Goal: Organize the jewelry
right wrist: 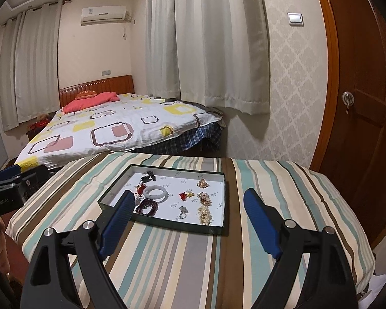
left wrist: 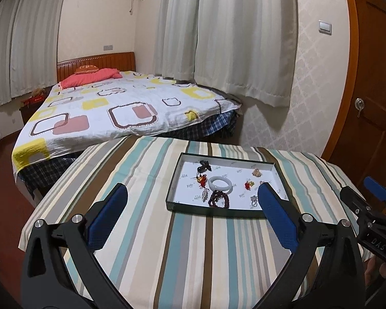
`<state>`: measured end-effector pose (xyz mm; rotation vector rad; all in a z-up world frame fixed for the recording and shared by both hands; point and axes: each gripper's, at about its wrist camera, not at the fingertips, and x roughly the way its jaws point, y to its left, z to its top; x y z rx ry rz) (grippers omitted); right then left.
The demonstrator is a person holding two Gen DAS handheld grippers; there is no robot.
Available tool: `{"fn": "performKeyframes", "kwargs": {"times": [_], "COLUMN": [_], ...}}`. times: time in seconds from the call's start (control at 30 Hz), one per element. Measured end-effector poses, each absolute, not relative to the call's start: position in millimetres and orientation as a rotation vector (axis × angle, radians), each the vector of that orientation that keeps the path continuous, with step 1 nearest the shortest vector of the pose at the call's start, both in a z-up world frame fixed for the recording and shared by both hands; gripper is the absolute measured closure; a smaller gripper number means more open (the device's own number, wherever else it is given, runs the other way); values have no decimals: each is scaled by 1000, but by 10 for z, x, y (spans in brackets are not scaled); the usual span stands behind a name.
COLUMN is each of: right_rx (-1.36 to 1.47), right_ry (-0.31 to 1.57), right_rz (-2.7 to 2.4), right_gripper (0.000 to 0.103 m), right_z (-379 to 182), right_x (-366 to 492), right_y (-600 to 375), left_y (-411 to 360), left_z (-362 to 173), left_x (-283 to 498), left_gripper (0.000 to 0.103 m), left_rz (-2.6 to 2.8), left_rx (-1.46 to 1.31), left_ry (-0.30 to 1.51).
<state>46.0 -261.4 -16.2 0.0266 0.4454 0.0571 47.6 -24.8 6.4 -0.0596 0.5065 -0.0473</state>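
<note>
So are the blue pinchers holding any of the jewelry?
No. The left gripper and right gripper are both open and empty; the jewelry lies in the tray.

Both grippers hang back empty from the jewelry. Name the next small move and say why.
Probably ease the right gripper forward and down toward the white stone bangle in the shallow dark-rimmed tray. Its jaws stand open and empty, and the bangle overlaps the dark red bead bracelet, the most crowded spot.

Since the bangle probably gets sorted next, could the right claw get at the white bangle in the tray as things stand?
Probably yes. The right claw is open and empty, and the white bangle lies flat and uncovered in the tray. Only the dark bead bracelet beside it and the low tray wall crowd the approach.
</note>
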Motion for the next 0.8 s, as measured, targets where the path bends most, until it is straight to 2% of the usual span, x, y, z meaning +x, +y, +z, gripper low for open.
{"fn": "performKeyframes", "kwargs": {"times": [0.8], "right_rx": [23], "right_ry": [428], "right_rz": [62], "right_gripper": [19], "right_z": [-110], "right_x": [361], "right_y": [-2588], "left_y": [-236], "left_z": [115], "left_x": [352], "left_gripper": [5], "left_rz": [-56], "left_rx": [-56], "left_ry": [498]}}
